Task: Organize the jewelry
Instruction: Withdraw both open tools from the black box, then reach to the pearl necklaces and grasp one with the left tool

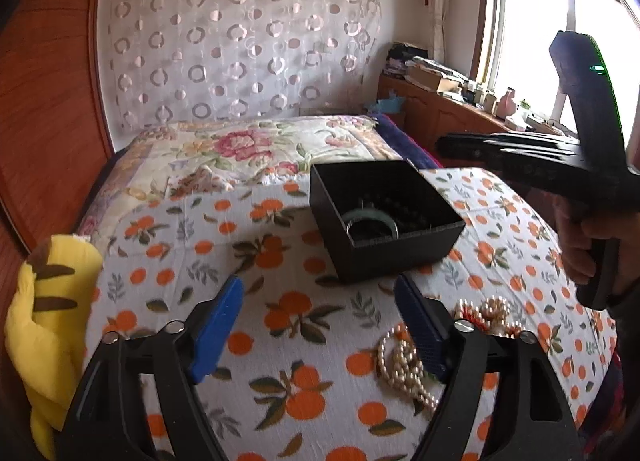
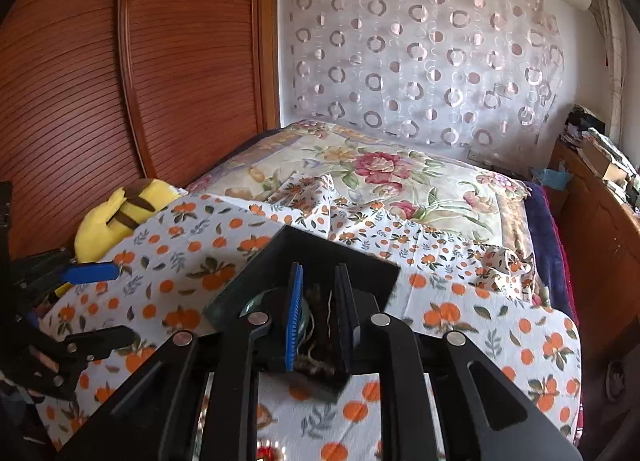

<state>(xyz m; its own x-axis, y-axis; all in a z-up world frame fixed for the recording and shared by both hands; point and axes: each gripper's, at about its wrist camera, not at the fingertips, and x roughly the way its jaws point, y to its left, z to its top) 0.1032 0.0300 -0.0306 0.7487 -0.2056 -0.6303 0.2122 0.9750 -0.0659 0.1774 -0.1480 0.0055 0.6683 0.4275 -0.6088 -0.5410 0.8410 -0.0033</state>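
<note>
Bedroom, orange-print cloth [image 1: 280,261] spread over the bed; sorting partly done.
Black box [image 1: 384,217] sits ahead, a bangle [image 1: 370,221] already inside. Pearl necklaces [image 1: 404,365] are heaped just beside the right finger of the left gripper [image 1: 320,325], jaws wide apart, nearer of the two. Right gripper [image 2: 320,325] is held over the box, jaws narrowed around a dark strand [image 2: 320,325]; firm grip cannot be confirmed.

open black box [image 1: 384,221] on cloth, bangle [image 1: 370,221] inside; pearl strands [image 1: 404,361] heaped just beside it.
</note>
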